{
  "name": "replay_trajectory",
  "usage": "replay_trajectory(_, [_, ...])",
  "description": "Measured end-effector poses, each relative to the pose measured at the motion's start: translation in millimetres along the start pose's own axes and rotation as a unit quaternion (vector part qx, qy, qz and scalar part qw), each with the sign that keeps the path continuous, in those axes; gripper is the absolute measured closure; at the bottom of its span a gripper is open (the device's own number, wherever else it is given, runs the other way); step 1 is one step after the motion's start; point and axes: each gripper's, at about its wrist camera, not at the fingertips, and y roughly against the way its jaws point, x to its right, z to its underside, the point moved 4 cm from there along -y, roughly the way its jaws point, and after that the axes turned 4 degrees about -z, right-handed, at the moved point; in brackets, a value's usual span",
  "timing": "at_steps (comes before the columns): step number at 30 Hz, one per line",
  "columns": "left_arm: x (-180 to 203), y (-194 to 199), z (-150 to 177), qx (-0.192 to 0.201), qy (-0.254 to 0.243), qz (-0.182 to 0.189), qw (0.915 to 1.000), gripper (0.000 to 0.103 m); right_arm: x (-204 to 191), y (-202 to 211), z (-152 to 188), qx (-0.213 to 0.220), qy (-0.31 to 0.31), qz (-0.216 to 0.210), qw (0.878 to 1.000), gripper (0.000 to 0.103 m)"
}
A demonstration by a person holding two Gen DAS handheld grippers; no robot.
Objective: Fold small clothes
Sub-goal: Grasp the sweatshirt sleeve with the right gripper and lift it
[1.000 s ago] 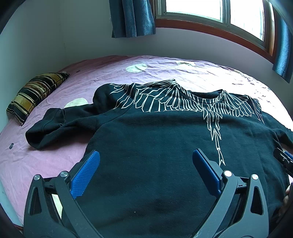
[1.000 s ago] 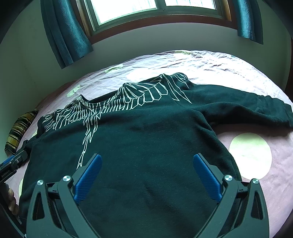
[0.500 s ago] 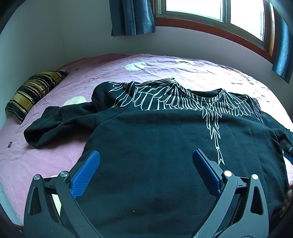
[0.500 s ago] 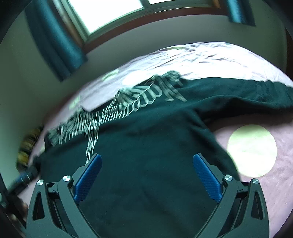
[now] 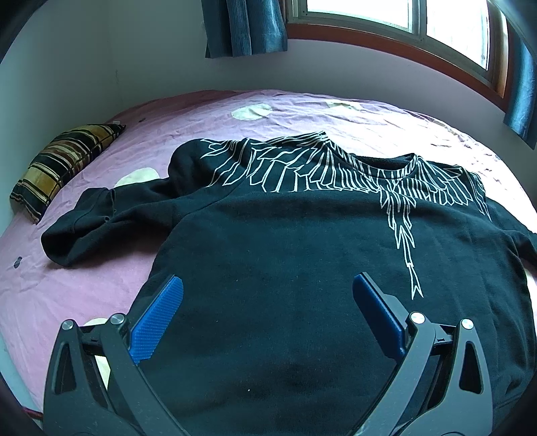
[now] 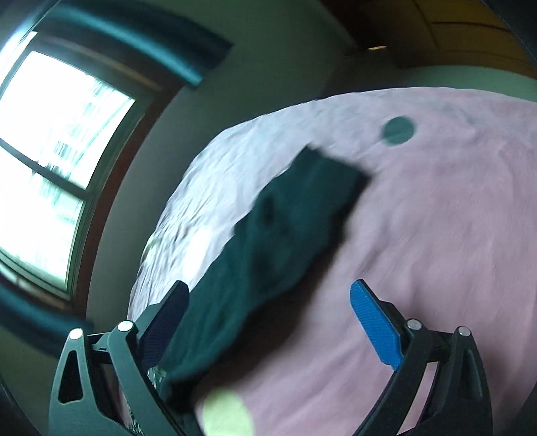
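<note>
Blue ribbed pads line the left gripper (image 5: 267, 310), whose jaws stand wide apart with nothing pinched between them; they hang over the lower front of the sweatshirt (image 5: 302, 285), which fills the gap between them. The sweatshirt is black, spread front-up and mostly flat on the pink bed sheet (image 5: 84, 285). A white line print of feathered wings (image 5: 335, 174) runs across its chest and shoulders, narrowing to a point that trails down below the collar. To the left of the sweatshirt body its sleeve (image 5: 100, 218) lies bent and bunched on the sheet. Beyond that sleeve a striped yellow and black pillow (image 5: 63, 161) rests near the wall. Pale round spots (image 5: 251, 111) mark the sheet on the far side of the sweatshirt. Past the bed, teal curtains (image 5: 245, 26) hang beside a wood-framed window (image 5: 402, 20).

In the blurred right wrist view, the right gripper (image 6: 268, 298) has its jaws closing but wide apart. The sweatshirt's other sleeve (image 6: 292, 234) runs from the left jaw away across the sheet, its cuff at the far end; the pads are not pressing on it. A dark round spot (image 6: 397, 130) lies just beyond the cuff.
</note>
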Motion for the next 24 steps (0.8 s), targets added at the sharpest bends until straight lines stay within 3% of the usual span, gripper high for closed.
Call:
replay_trajectory(1, [0.0,-2.2,-0.3,-0.003,0.003,-0.002,1.0000,0.002,6.2,-3.1,-5.6,-0.001,-0.007,0.003,1.000,0.034])
replay_trajectory(2, [-0.4,-4.2,-0.7,-0.005,0.004,-0.002,1.0000,0.002,16.4,-11.1,-16.7,-0.008,-0.022,0.001,1.000,0.043])
replay_trajectory(5, [2.8,-8.3,-1.1,-0.014,0.005,-0.002,0.9999,0.002,34.4,-29.6,-34.8,-0.023,-0.055,0.000,0.998,0.043])
replay_trajectory(10, [10.5,-10.6,-1.4,-0.016,-0.006,-0.005,0.9998,0.002,32.4,-37.5,-50.1,-0.001,-0.082,-0.008,0.997,0.043])
replay_trajectory(12, [13.7,-11.1,-1.8,-0.017,-0.008,-0.005,0.9998,0.002,27.8,-45.4,-56.0,-0.004,-0.061,0.001,0.998,0.049])
replay_trajectory(14, [17.2,-12.0,-2.1,-0.019,-0.009,-0.003,0.9998,0.002,27.7,-47.1,-59.4,-0.011,-0.034,0.024,0.999,0.087])
replay_trajectory(16, [19.4,-12.3,-1.7,-0.020,-0.011,-0.002,0.9997,0.002,36.4,-46.7,-62.9,-0.014,-0.047,0.004,0.999,0.091])
replay_trajectory(20, [17.2,-11.1,-1.0,-0.018,-0.010,-0.003,0.9998,0.002,60.8,-14.7,-75.4,0.037,-0.061,0.006,0.997,0.099])
replay_trajectory(22, [14.4,-12.7,-1.1,-0.018,-0.010,-0.004,0.9998,0.002,76.6,-20.8,-72.1,0.018,-0.094,-0.005,0.995,0.099])
replay_trajectory(24, [11.1,-15.0,-1.5,-0.021,-0.009,-0.005,0.9997,0.002,72.1,-20.3,-71.5,0.026,-0.091,-0.010,0.995,0.099])
